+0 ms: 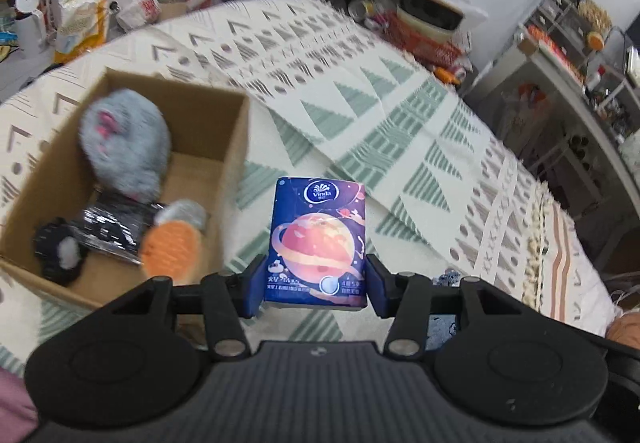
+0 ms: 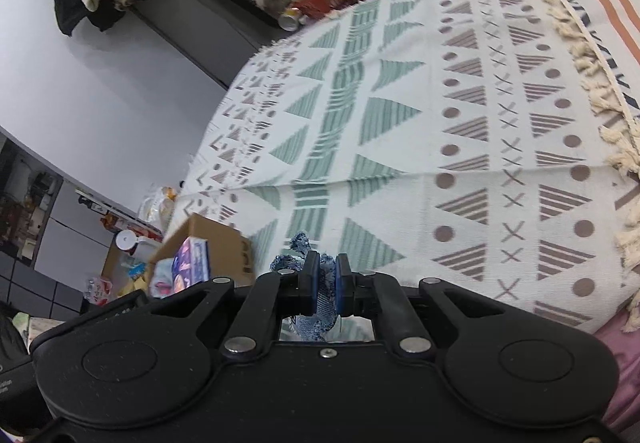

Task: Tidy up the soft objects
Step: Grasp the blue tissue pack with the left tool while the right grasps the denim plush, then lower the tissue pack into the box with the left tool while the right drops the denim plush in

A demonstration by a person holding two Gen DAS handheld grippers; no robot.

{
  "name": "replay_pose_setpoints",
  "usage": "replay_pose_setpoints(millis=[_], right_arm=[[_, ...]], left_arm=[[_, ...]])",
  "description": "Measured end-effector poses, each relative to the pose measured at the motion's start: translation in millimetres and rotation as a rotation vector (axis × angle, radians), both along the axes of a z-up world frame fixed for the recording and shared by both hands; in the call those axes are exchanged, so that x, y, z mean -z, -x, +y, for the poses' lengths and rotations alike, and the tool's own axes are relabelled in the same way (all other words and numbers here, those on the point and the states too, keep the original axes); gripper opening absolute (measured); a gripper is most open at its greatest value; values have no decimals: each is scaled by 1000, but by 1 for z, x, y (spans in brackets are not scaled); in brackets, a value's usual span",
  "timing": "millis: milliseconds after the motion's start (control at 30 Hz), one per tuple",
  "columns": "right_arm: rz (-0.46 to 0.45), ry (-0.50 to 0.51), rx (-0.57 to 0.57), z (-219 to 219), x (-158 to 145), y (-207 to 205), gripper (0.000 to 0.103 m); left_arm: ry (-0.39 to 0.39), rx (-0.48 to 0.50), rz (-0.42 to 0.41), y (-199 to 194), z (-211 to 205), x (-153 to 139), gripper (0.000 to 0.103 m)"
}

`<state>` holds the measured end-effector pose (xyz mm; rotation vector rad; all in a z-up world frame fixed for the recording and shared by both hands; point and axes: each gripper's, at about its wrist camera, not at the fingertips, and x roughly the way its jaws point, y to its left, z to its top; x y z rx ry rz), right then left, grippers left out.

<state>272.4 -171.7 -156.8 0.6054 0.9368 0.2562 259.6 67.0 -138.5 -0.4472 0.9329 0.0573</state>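
Note:
My left gripper point(image 1: 316, 283) is shut on a blue Vinda tissue pack point(image 1: 318, 239) with a planet print, held above the patterned blanket, just right of a cardboard box point(image 1: 232, 147). The box holds a grey plush toy point(image 1: 124, 143), an orange and grey plush piece point(image 1: 172, 243), a dark shiny packet point(image 1: 112, 227) and a black and white plush point(image 1: 60, 251). My right gripper point(image 2: 327, 275) is shut on a scrap of frayed blue denim cloth point(image 2: 320, 303) over the blanket. The box point(image 2: 216, 243) and tissue pack point(image 2: 192, 263) also show far left in the right wrist view.
The patterned blanket point(image 1: 400, 115) covers the surface, with a tasselled edge point(image 2: 580, 55) on the right. Beyond it stand cluttered baskets and containers point(image 1: 424, 23), a shelf rack point(image 1: 568, 55) and bags by the wall point(image 1: 80, 19).

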Motion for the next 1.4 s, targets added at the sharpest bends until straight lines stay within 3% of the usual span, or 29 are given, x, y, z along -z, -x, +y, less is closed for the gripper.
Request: replay_pose_setpoints(millis=[500, 967, 1167, 1300, 1400], right_arm=[[-106, -33, -82, 68, -48, -4, 8], [-126, -23, -130, 116, -60, -17, 8], [-121, -7, -152, 134, -58, -24, 8], [-113, -4, -167, 146, -55, -27, 8], [-109, 2, -177, 155, -54, -30, 8]], left_arm=[[-14, -83, -40, 22, 80, -40, 50], [37, -131, -18, 19, 121, -26, 50], [63, -136, 48, 22, 127, -7, 50], [68, -120, 105, 24, 130, 1, 58], [63, -143, 103, 29, 135, -1, 62]])
